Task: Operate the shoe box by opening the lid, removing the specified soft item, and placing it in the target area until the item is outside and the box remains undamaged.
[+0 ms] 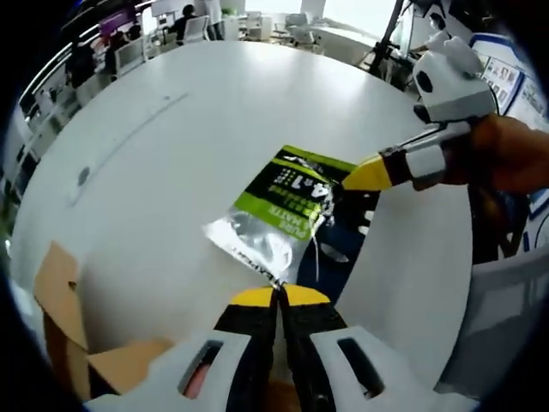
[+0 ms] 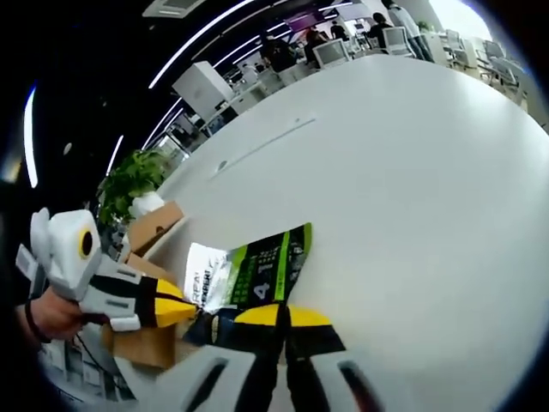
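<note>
— Between the two claws, what is being held up?

— A soft green, silver and dark blue foil pouch [image 1: 287,219] is held there. It hangs over the big round white tabletop [image 1: 171,154] and is not resting flat on it.

— How is the left claw [image 1: 276,294] set?

— Its yellow-tipped jaws are pressed together. The near, silvery end of the pouch is pinched in them, as far as can be told from the left gripper view.

— And the right claw [image 2: 280,314]?

— It is clenched too. In the right gripper view its yellow tips are closed on the dark blue edge of the pouch. In the left gripper view the same claw is seen coming in from the right, touching the pouch's far corner.

— Which way does the pouch run?

— Its long side is stretched from one claw to the other, so each end is gripped. Neither claw is nearer; both are touching it.

— Where is the brown cardboard shoe box [image 2: 146,236]?

— It is seen low and to the left in both views, beside the left claw, with its flaps open. The pouch is already outside it.

— What is called for next?

— Probably the pouch should be lowered onto the bare tabletop away from the box. Both ends would need to be brought down together, so it is not pulled or torn.
</note>
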Demonstrator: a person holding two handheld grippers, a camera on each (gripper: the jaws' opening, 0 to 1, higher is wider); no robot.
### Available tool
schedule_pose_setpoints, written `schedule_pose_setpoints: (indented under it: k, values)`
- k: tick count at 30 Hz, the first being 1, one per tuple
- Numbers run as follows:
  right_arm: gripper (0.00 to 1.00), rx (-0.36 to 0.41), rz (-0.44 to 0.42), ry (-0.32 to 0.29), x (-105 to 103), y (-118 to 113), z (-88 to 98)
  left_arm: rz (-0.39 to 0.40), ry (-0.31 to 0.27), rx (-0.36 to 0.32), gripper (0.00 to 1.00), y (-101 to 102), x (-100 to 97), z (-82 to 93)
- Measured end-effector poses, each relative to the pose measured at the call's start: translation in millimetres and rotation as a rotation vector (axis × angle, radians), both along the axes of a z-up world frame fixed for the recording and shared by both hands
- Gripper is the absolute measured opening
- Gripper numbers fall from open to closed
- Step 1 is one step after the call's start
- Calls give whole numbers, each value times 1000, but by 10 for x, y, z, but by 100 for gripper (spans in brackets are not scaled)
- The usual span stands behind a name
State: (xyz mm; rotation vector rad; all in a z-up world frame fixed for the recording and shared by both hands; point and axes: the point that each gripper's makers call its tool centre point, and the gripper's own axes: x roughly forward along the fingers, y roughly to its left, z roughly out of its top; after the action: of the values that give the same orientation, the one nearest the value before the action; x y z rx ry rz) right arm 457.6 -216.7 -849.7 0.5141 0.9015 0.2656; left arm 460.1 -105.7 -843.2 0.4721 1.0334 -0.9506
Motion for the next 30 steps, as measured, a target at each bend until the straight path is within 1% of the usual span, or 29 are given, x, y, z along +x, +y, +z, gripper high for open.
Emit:
schedule_pose_setpoints:
  k: [7,11,17,20,27,30]
  values:
    - [0,-1,6,7,-22,6,-51,-25,0,32,0,12,-7,-65]
    - [0,-4,5,7,-46,18,-40,-21,3,33,0,11,-3,-74]
    - [0,0,2,-5,-33,20,-40,-31,4,41,0,18,-12,-85]
    - [0,-2,14,-17,-41,53,-19,-30,6,39,0,21,-18,-82]
    - [6,-7,16,-23,-83,59,26,-36,10,37,2,27,-40,-70]
    - [7,-9,18,-28,-121,61,59,-38,3,40,3,36,-41,-50]
